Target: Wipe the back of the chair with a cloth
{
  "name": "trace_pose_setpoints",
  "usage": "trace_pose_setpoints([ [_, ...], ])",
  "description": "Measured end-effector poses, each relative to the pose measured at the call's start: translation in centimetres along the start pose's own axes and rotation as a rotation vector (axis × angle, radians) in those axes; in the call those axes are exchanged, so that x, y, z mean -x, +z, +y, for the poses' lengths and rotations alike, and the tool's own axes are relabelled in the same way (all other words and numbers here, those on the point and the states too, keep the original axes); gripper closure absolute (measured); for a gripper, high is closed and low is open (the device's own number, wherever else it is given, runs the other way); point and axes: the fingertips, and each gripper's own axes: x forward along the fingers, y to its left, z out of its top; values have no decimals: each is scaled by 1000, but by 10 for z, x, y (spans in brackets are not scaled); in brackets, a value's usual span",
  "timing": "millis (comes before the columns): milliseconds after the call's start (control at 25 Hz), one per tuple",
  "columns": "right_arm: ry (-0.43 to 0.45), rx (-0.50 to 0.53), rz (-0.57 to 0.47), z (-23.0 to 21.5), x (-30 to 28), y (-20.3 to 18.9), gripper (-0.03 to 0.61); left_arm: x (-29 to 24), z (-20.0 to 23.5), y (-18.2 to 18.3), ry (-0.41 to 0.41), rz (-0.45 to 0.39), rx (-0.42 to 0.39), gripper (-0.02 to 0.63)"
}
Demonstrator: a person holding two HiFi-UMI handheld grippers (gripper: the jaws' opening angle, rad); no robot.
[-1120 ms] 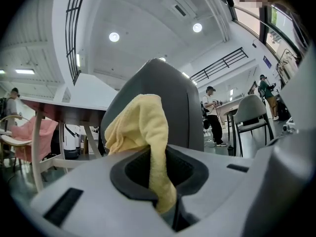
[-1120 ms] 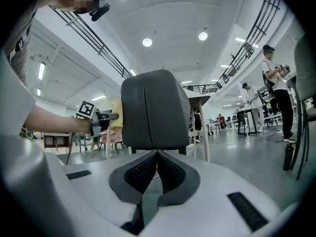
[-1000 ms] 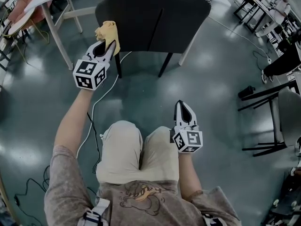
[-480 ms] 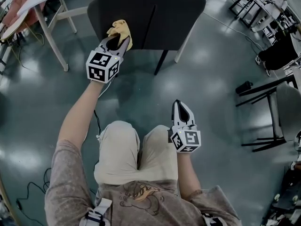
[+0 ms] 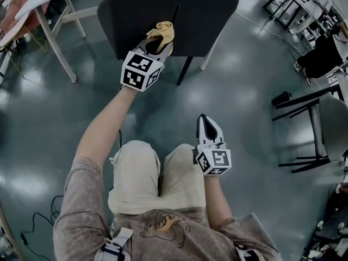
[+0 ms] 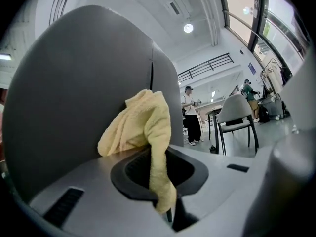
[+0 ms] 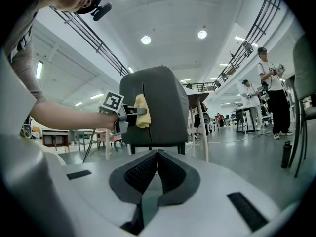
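At the far centre of the scene stands the dark grey upholstered chair back (image 5: 206,20), upright and facing the person. The left tongs (image 5: 157,41) are clamped on the crumpled yellow cloth (image 5: 163,30), which presses against the back near its centre seam. The right tongs (image 5: 205,121) are closed on nothing, near the lap. The cloth is judged light, soft and limp, and is best held by a bunched fold, as it is now. A second ago the cloth and left tongs were at the back's left edge; they have since travelled right. The right tongs are unchanged.

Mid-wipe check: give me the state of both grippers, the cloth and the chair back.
left gripper: shut on the cloth, at the chair back.
cloth: bunched, pressed against the chair back beside its seam.
chair back: upright, cloth on it.
right gripper: shut, empty, held low.
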Motion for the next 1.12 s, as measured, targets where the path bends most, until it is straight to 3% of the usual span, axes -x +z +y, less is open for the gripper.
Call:
trace_pose_setpoints([
  [320,1,7,-6,-4,-6,5,552,-14,-8,1,0,-8,9,555],
  [1120,-63,8,-5,-18,1,-4,552,-115,-95,-17,-201,47,1,555],
])
